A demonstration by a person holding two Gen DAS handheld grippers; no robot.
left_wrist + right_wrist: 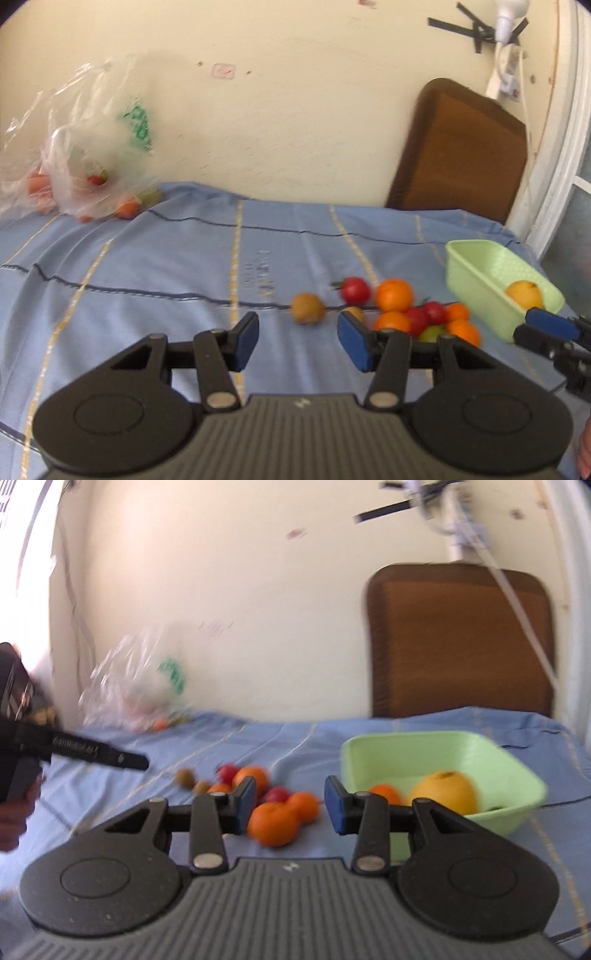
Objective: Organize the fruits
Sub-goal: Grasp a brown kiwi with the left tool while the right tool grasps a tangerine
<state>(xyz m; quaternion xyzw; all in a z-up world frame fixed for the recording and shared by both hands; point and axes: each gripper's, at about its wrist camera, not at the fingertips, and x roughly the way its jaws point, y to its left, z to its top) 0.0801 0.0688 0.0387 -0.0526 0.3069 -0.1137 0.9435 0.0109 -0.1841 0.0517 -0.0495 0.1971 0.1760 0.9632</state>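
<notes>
Lower centre, left wrist view: left gripper [297, 341], blue pads apart, nothing between them, above the blue striped bedsheet [147, 266].
Ahead of it: a brown kiwi [307, 308] lying alone, just left of the fruit pile [417, 310] of oranges, red tomatoes and one green fruit.
Right edge: green basket [476, 280] with a yellow-orange citrus [524, 293] inside; the right gripper's blue-tipped fingers [550, 323] sit just before it.
Lower centre, right wrist view: right gripper [290, 808], jaws parted and empty, an orange [273, 823] showing on the sheet beyond the gap.
Basket from this side: also a small orange [384, 794] beside the big citrus.
Upper left, both views: clear plastic bag [85, 147] holding more fruit, against the wall.
Behind the basket: brown cushion [461, 147] leaning on the wall.
</notes>
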